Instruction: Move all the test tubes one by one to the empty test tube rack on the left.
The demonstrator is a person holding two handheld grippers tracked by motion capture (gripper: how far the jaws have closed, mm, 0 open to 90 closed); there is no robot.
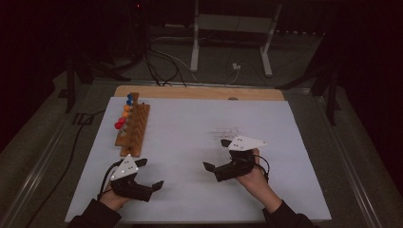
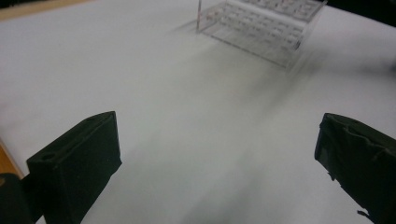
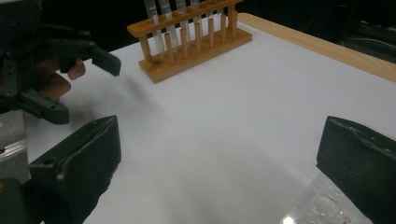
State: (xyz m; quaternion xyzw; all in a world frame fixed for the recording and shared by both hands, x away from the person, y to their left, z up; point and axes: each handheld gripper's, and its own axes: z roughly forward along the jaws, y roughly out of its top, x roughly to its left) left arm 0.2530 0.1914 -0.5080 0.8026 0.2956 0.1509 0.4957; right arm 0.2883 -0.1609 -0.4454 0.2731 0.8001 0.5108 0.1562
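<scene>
A wooden test-tube rack (image 1: 133, 126) stands at the table's left, holding several tubes with blue, orange and red caps (image 1: 124, 114). A clear plastic rack (image 1: 229, 132) sits right of centre. My left gripper (image 1: 151, 173) rests near the front edge, open and holding nothing, just below the wooden rack. My right gripper (image 1: 215, 154) is open too, right beside the clear rack. The left gripper view looks between wide jaws (image 2: 217, 154) across bare mat to the clear rack (image 2: 261, 23). In the right gripper view, open jaws (image 3: 217, 163) face the wooden rack (image 3: 196, 37); a corner of the clear rack (image 3: 317, 207) lies by one jaw.
A white mat (image 1: 190, 156) covers a wooden tabletop (image 1: 199, 92) whose far edge shows. Cables and white stand legs (image 1: 230, 42) lie on the floor behind. In the right gripper view the left gripper (image 3: 84, 88) and its hand appear far off at left.
</scene>
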